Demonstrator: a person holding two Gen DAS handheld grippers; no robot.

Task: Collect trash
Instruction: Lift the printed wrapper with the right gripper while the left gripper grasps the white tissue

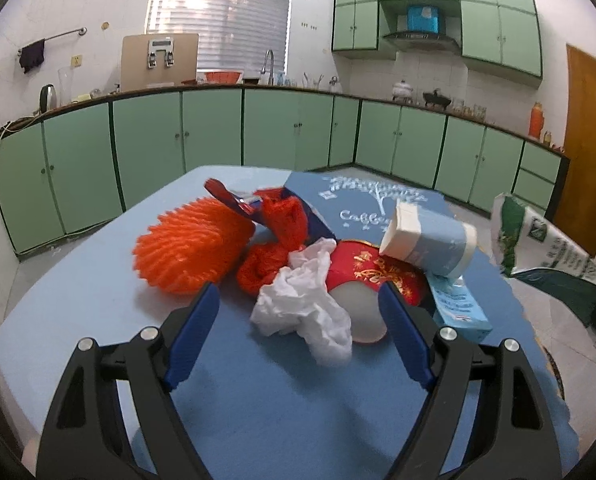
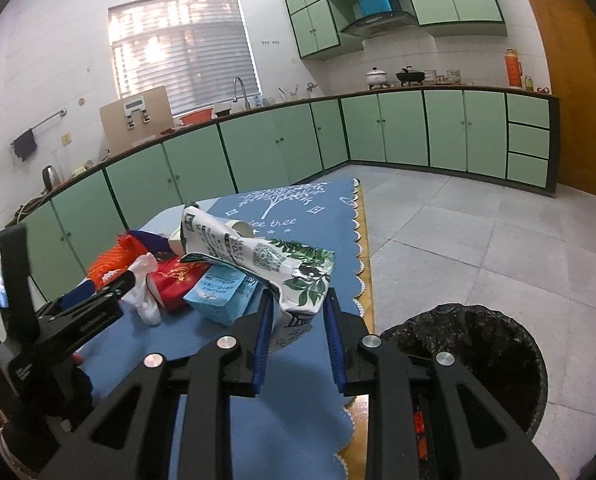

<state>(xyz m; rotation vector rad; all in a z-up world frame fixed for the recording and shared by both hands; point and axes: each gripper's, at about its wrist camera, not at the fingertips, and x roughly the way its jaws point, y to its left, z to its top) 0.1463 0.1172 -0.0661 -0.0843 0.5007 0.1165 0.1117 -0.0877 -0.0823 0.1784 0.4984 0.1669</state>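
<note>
A heap of trash lies on the blue table mat (image 1: 258,400): orange foam net (image 1: 190,250), red mesh (image 1: 276,236), crumpled white tissue (image 1: 303,304), red paper cup (image 1: 371,280), pale blue cup (image 1: 429,242) and blue carton (image 1: 461,312). My left gripper (image 1: 298,340) is open, its fingers on either side of the tissue and red cup. My right gripper (image 2: 298,336) is shut on a crumpled white-and-green wrapper (image 2: 258,260), held above the table edge; the wrapper also shows in the left wrist view (image 1: 537,248).
A bin lined with a black bag (image 2: 469,364) stands on the tiled floor right of the table. Green cabinets (image 1: 218,132) line the far walls. A brown door (image 2: 573,80) is at the right.
</note>
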